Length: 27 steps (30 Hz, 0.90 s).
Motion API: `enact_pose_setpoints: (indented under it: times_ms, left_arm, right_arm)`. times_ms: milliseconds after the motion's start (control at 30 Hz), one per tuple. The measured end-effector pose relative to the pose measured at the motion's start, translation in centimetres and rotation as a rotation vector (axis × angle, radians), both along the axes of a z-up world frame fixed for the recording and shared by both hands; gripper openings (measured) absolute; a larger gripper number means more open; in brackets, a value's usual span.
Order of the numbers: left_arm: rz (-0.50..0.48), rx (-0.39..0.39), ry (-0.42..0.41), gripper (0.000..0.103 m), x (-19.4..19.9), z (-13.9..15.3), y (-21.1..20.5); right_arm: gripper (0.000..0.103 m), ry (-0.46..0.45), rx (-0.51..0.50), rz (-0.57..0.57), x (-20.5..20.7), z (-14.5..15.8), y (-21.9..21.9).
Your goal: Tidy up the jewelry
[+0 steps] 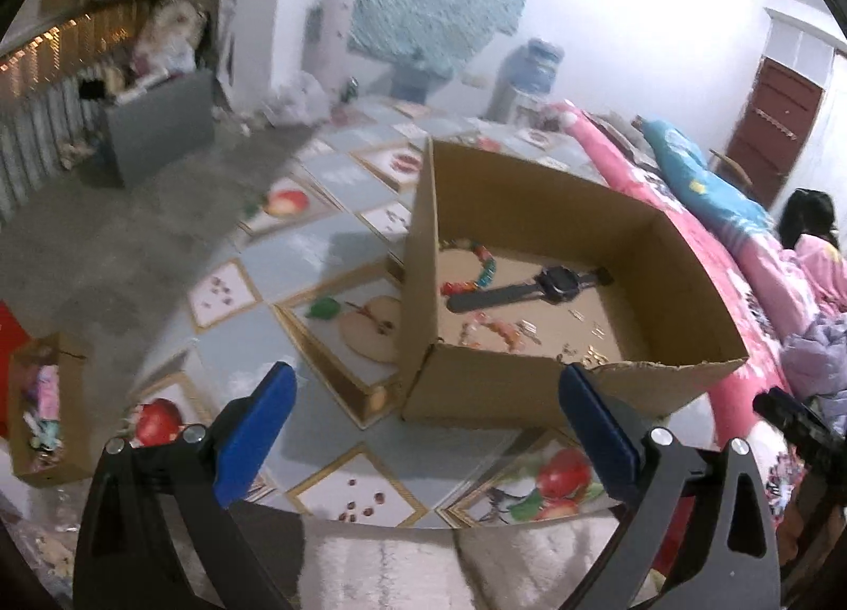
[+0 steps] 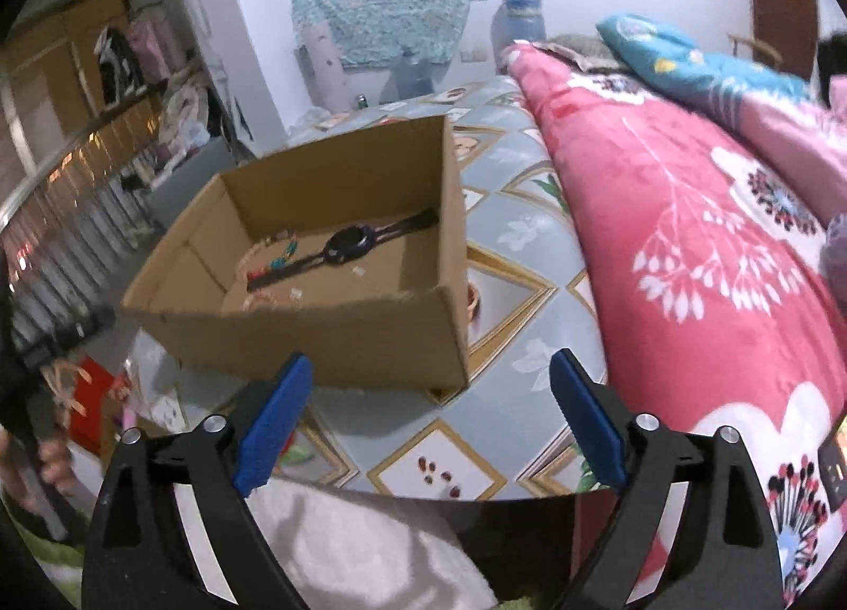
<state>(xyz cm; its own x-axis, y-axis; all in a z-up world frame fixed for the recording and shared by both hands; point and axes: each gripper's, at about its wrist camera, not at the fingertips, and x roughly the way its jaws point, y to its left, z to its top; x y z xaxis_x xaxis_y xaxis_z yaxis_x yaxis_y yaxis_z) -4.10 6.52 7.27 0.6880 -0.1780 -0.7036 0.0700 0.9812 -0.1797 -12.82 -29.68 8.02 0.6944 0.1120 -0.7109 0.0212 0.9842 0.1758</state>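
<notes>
Left wrist view first: the jewelry sits in the open cardboard box (image 1: 529,387) ahead of me, on the box floor. A black watch (image 1: 534,289) lies stretched flat across the middle, a string of coloured beads (image 1: 479,271) curls just beside its strap, and small orange and pale trinkets (image 1: 500,332) are scattered nearer the front wall. All of it lies beyond my fingertips and above them in the picture, inside the walls; none of it is between my fingers. My left gripper (image 1: 423,387) is spread wide and empty, its blue pads (image 1: 257,432) framing the box's near corner without touching it.

From the right wrist, the same watch (image 2: 347,242) and beads (image 2: 275,260) show over the box's (image 2: 328,340) front wall, up and to the left of my fingers. My right gripper (image 2: 429,382) gapes wide too, nothing in it, its left pad (image 2: 275,432) low in front of the box wall.

That box rests on a bed sheet printed with fruit tiles (image 1: 339,451). A pink flowered quilt (image 2: 688,239) is heaped to the right. A second, smaller cardboard box (image 1: 45,409) of oddments stands on the floor at far left.
</notes>
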Motion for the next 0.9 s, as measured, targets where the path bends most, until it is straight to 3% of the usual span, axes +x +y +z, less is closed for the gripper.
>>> enact_pose_setpoints:
  times_ms: [133, 233, 400, 467, 600, 900]
  left_arm:
    - [0.024, 0.08, -0.051, 0.097, -1.1, 0.2, -1.0]
    - [0.074, 0.191, -0.082, 0.097, -1.8, -0.2, -2.2]
    - [0.027, 0.3, -0.082, 0.097, -2.3, -1.2, -4.6]
    - [0.018, 0.344, -0.058, 0.097, -2.0, -1.9, -5.6]
    - [0.01, 0.264, 0.022, 0.097, -1.2, -2.9, -5.9]
    - [0.04, 0.273, 0.128, 0.097, 0.9, -4.1, -7.3]
  right_arm:
    - [0.09, -0.087, -0.088, -0.004, -0.6, 0.1, 2.8]
    - [0.09, -0.14, -0.145, 0.042, -0.6, 0.1, 4.8]
    - [0.095, -0.187, -0.131, 0.082, -1.4, -0.2, 6.4]
    - [0.095, -0.165, -0.124, 0.096, -1.4, -0.2, 7.0]
    - [0.095, -0.094, -0.102, 0.085, -0.6, -0.8, 6.8]
    - [0.095, 0.11, -0.09, 0.025, 2.0, -2.7, 6.5]
